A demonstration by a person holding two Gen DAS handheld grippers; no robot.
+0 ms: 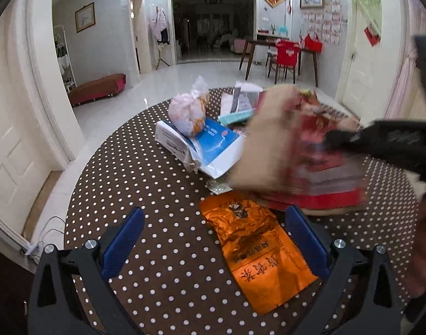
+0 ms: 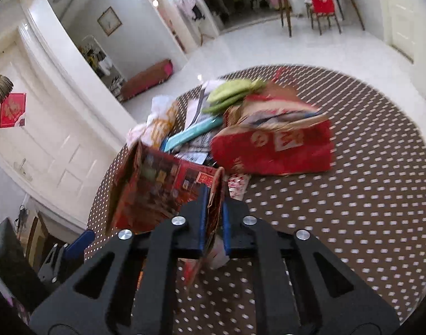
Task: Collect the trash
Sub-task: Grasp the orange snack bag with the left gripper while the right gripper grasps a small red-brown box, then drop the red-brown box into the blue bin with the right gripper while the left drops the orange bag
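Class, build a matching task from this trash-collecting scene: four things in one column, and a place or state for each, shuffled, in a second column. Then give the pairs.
Things:
1. orange foil bag
2. red printed carton
3. left gripper
4. white tied bag

Places or states:
A. jaws wide apart
B. pinched at its flap by the right gripper
C. resting on a blue-and-white package
D. flat on the dotted tablecloth

Pairs: 1-D, 2-B, 3-A, 4-C

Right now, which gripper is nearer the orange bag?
Left. The orange bag lies partly between the open left gripper; the right gripper is clamped on a red box.
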